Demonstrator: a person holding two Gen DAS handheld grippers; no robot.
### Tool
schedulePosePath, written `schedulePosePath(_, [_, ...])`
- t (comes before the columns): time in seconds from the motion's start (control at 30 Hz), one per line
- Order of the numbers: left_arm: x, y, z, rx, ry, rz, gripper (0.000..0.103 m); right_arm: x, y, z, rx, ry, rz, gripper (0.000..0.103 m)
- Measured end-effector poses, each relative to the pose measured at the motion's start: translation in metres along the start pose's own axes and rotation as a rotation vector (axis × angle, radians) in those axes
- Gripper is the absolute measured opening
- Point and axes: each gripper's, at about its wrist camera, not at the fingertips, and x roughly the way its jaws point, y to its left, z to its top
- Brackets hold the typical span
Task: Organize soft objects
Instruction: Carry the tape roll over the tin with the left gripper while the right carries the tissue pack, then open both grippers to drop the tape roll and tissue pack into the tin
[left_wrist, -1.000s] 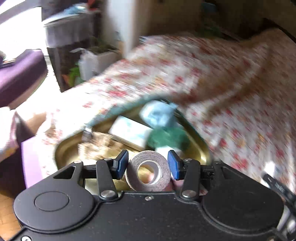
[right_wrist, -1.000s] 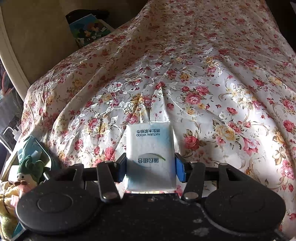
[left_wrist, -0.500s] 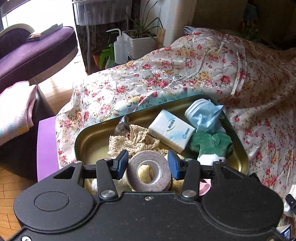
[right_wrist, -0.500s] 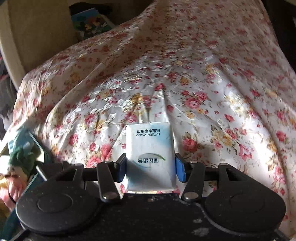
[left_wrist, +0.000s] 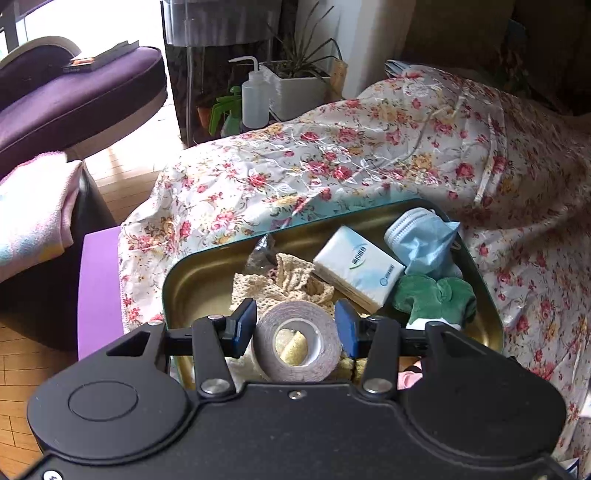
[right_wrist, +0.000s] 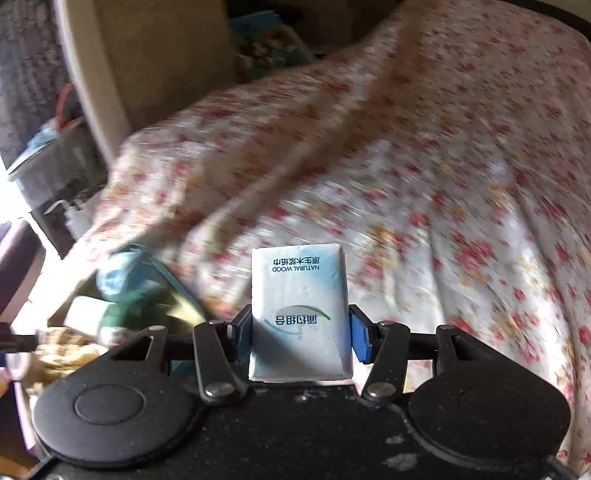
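Observation:
My left gripper (left_wrist: 295, 328) is shut on a grey tape roll (left_wrist: 298, 339) and holds it over the near end of a gold metal tray (left_wrist: 184, 291). The tray holds a cream lace cloth (left_wrist: 280, 280), a white tissue pack (left_wrist: 356, 267), a blue face mask (left_wrist: 421, 240) and a green plush toy (left_wrist: 432, 299). My right gripper (right_wrist: 300, 334) is shut on a white tissue pack (right_wrist: 300, 314) above the floral cloth (right_wrist: 424, 184). The tray (right_wrist: 181, 299) shows blurred at the left of the right wrist view.
The floral cloth (left_wrist: 369, 155) covers the surface around the tray. A purple seat (left_wrist: 74, 96), a pink towel (left_wrist: 33, 210), a squeeze bottle (left_wrist: 255, 99) and a potted plant (left_wrist: 299, 85) stand beyond the left edge.
The left gripper has swung left with the tape roll, so the tray sits further right. The right gripper has turned left with the tissue pack, bringing the tray further into its view.

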Motion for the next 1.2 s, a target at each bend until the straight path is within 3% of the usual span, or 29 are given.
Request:
schedulePosePath(0.37, [-0.006,0.013,0.005,-0.043,-0.065,0.099,0.045,-0.010,0.099,0.031,-0.150,0.093,0.165,0.052])
schedulePosePath(0.63, [0.000,0.015,0.008,-0.054,-0.046,0.099,0.045,-0.005,0.152,0.037,-0.208,0.122,0.234,0.052])
schedulePosePath(0.83, [0.000,0.014,0.007,-0.051,-0.037,0.093,0.048,-0.003,0.175,0.041,-0.224,0.121,0.270,0.053])
schedulePosePath(0.87, [0.001,0.015,0.007,-0.052,-0.035,0.091,0.050,-0.002,0.177,0.042,-0.222,0.118,0.278,0.057])
schedulePosePath(0.93, [0.001,0.016,0.008,-0.056,-0.033,0.086,0.054,0.000,0.180,0.045,-0.213,0.110,0.297,0.076])
schedulePosePath(1.2, [0.000,0.015,0.006,-0.045,-0.030,0.070,0.062,0.002,0.177,0.043,-0.203,0.104,0.267,0.076])
